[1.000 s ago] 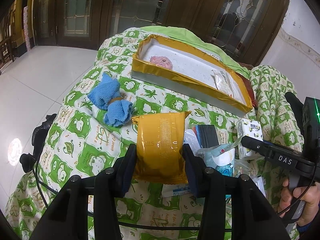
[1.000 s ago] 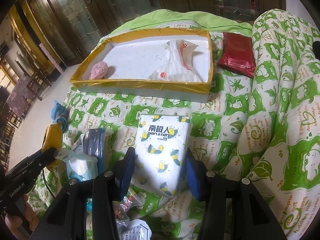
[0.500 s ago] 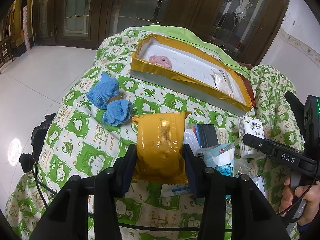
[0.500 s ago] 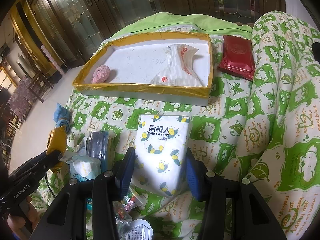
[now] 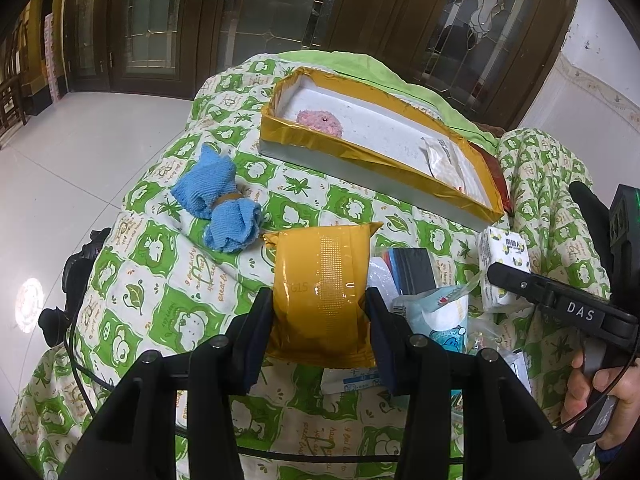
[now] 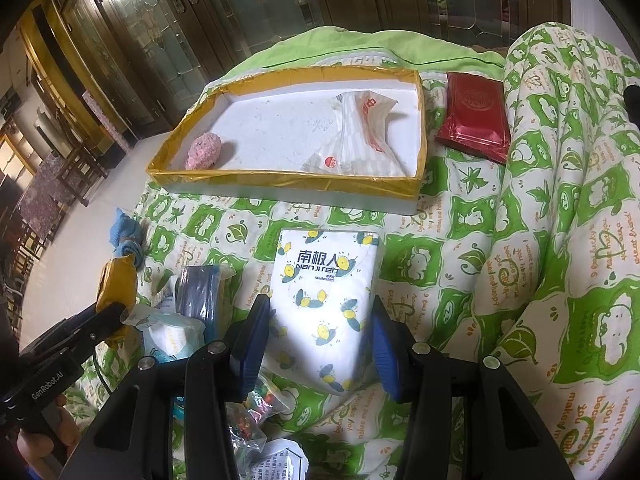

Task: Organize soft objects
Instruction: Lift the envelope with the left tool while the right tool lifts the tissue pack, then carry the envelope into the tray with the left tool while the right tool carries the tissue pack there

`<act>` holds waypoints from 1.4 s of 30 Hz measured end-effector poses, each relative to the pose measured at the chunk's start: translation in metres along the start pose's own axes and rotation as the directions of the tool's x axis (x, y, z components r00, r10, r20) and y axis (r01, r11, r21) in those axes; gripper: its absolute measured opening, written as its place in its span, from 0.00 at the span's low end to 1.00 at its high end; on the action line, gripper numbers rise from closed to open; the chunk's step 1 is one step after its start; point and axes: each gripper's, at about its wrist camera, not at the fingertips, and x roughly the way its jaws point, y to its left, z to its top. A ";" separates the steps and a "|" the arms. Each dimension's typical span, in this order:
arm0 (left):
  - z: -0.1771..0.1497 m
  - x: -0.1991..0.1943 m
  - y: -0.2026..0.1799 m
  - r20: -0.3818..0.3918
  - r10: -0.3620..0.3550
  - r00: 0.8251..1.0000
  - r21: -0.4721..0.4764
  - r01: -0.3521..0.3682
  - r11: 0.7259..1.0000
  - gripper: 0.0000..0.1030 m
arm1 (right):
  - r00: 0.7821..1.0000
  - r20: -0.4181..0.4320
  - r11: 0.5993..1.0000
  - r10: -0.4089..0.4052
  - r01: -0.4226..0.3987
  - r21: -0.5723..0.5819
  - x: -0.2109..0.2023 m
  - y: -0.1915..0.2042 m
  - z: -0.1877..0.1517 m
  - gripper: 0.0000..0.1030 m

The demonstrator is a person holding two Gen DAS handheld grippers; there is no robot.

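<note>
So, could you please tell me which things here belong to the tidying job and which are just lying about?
Part of the job:
- yellow packet, in the left gripper
- tissue pack, in the right gripper
- tray
- blue cloth
- red packet

Lying about:
- quilt
- black cable

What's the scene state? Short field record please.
surface: green-patterned quilt
tray: holds pink ball and white wrapper
left gripper: shut on yellow packet
right gripper: shut on tissue pack
blue cloth: on quilt, left of tray front
red packet: on quilt, right of tray
</note>
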 end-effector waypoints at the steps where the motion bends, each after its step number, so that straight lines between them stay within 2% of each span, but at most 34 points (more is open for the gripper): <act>1: 0.001 0.000 0.000 -0.003 -0.003 1.000 -0.001 0.003 1.000 0.43 | 1.000 0.004 1.000 0.002 -0.002 0.000 -0.001 0.000 0.001 0.50; 9: 0.020 -0.007 -0.010 -0.007 -0.040 0.999 0.028 0.040 0.999 0.43 | 1.000 0.022 1.000 0.018 -0.018 -0.006 -0.012 0.001 0.018 0.50; 13: 0.034 -0.008 -0.016 -0.014 -0.046 0.999 0.063 0.047 0.997 0.43 | 0.999 0.029 0.999 0.036 -0.036 0.005 -0.018 -0.003 0.034 0.50; 18: 0.062 -0.001 -0.022 -0.027 -0.098 0.995 0.051 0.099 0.994 0.43 | 0.997 0.054 0.999 0.047 -0.047 0.004 -0.021 -0.005 0.061 0.50; 20: 0.071 0.004 -0.027 -0.030 -0.097 0.995 0.059 0.098 0.993 0.43 | 0.997 0.061 0.998 0.057 -0.057 0.005 -0.020 -0.005 0.070 0.50; 27: 0.109 0.033 -0.033 -0.047 -0.107 0.993 0.041 0.109 0.993 0.43 | 0.982 0.055 0.981 0.181 -0.184 0.066 0.012 -0.004 0.112 0.50; 30: 0.119 0.040 -0.034 -0.044 -0.098 0.994 0.046 0.100 0.994 0.43 | 0.976 0.039 0.972 0.212 -0.215 0.093 0.031 -0.002 0.127 0.50; 37: 0.140 0.074 -0.041 -0.073 -0.078 0.994 0.067 0.083 0.994 0.43 | 0.980 -0.019 0.974 0.196 -0.192 0.117 0.070 -0.001 0.133 0.50; 40: 0.144 0.089 -0.046 -0.093 -0.084 0.992 0.068 0.090 0.994 0.43 | 0.986 -0.058 0.981 0.157 -0.148 0.124 0.087 -0.008 0.129 0.50; 42: 0.147 0.098 -0.050 -0.105 -0.082 0.991 0.075 0.090 0.993 0.43 | 0.992 -0.072 0.986 0.103 -0.093 0.136 0.092 -0.015 0.129 0.49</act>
